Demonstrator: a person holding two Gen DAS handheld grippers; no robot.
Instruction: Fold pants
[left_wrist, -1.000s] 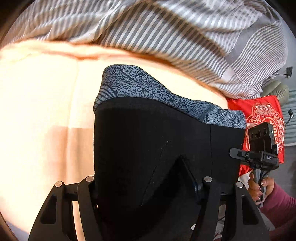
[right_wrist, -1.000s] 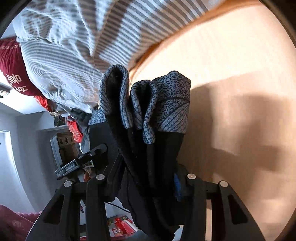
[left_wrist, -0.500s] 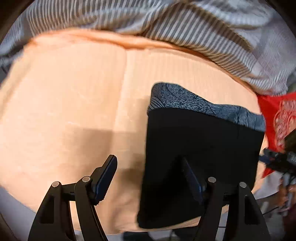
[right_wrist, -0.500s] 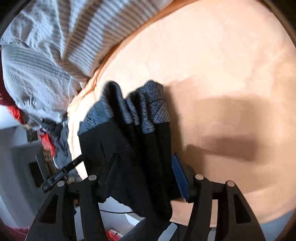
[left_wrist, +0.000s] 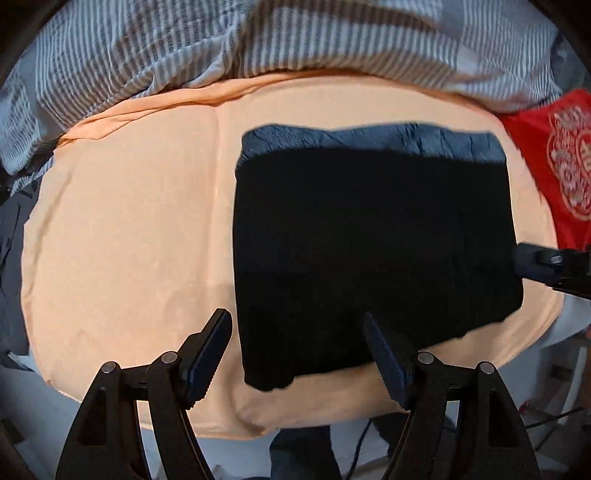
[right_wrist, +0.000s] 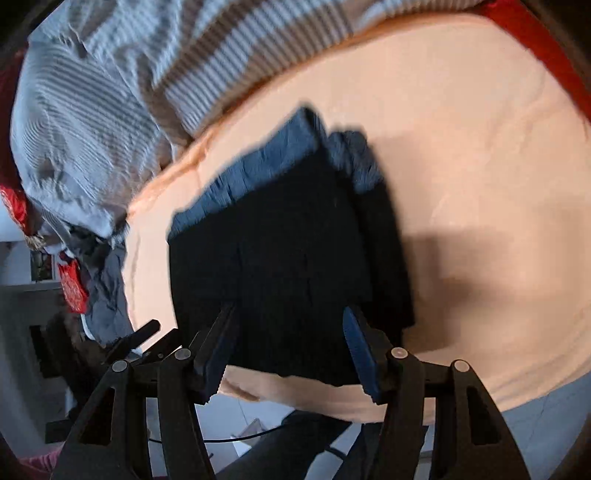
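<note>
Lying flat on the peach bed (left_wrist: 122, 221) is the pants (left_wrist: 369, 240) bundle, folded square, patterned waistband at the far edge. Left hand-held gripper (left_wrist: 295, 343) and right hand-held gripper (right_wrist: 288, 343) both gape empty near it, probably because the fold looks finished.

Both tongs are built alike: the left tongs (left_wrist: 297, 350) and right tongs (right_wrist: 288, 341) are formed of matte black angular arms with triangular cut-outs, fastened by round silver screws, and tipped with ribbed dark-blue fingers (right_wrist: 358, 350).
</note>
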